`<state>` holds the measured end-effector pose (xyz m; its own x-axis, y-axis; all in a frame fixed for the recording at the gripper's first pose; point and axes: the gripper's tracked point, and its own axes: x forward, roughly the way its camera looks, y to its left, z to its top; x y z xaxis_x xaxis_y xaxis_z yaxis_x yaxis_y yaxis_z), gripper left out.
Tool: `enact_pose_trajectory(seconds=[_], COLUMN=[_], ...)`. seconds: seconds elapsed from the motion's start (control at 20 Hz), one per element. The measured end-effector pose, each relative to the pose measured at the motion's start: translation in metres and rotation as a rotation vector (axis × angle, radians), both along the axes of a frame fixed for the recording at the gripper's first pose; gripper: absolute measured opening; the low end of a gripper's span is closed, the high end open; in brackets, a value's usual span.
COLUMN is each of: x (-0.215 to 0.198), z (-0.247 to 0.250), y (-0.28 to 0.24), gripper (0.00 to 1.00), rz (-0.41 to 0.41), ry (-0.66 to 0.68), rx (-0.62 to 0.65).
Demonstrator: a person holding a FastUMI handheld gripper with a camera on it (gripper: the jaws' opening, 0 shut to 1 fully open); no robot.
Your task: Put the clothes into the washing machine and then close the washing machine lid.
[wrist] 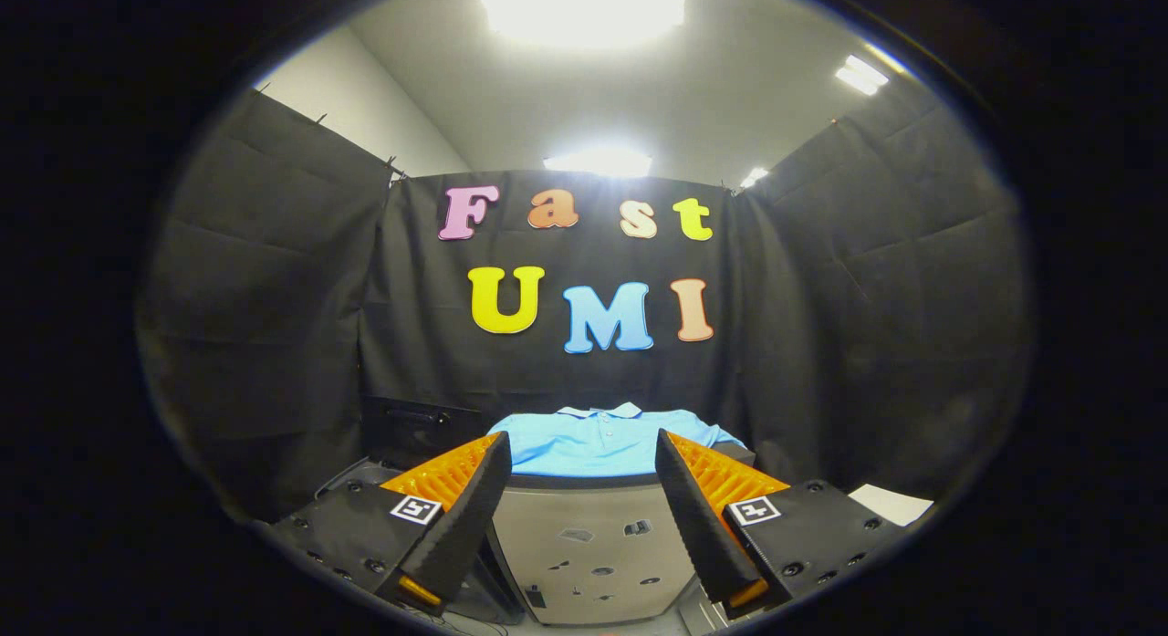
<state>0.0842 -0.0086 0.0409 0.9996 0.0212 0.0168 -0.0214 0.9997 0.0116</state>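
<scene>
A light blue polo shirt [598, 440] lies folded flat, collar toward the far wall at twelve o'clock, on top of a grey box-shaped washing machine [589, 545] with a dark upper rim; the shirt covers most of that top and its right sleeve drapes toward the three o'clock corner; whether the lid beneath it is up or down cannot be told, since the cloth hides it. The shirt sits just beyond the gripper [582, 463], straight ahead at twelve o'clock from the fingertips and showing in the gap between them; the two fingers [470, 517] stand wide apart, one at about ten o'clock of the machine's front and the other at about two o'clock, gripping nothing and touching neither cloth nor machine as far as can be seen; each finger carries a small square marker on its body. The machine's grey front panel, dotted with small dark marks, fills the space between the fingers. At ten o'clock from the shirt a dark box [415, 431] stands against the black curtain; at four o'clock, past the right finger, a white sheet [890, 504] lies flat; bright ceiling lights [584, 11] glare overhead.
</scene>
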Motion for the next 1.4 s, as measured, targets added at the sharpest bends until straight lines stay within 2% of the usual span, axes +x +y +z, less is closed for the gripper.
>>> enact_pose_trajectory(seconds=[0.7,1.4], x=[0.128,0.221], z=[-0.005,-0.024], y=[-0.007,-0.021], gripper=[0.98,0.98], rz=[0.057,0.076], ry=[0.129,0.327], rx=[0.017,-0.003])
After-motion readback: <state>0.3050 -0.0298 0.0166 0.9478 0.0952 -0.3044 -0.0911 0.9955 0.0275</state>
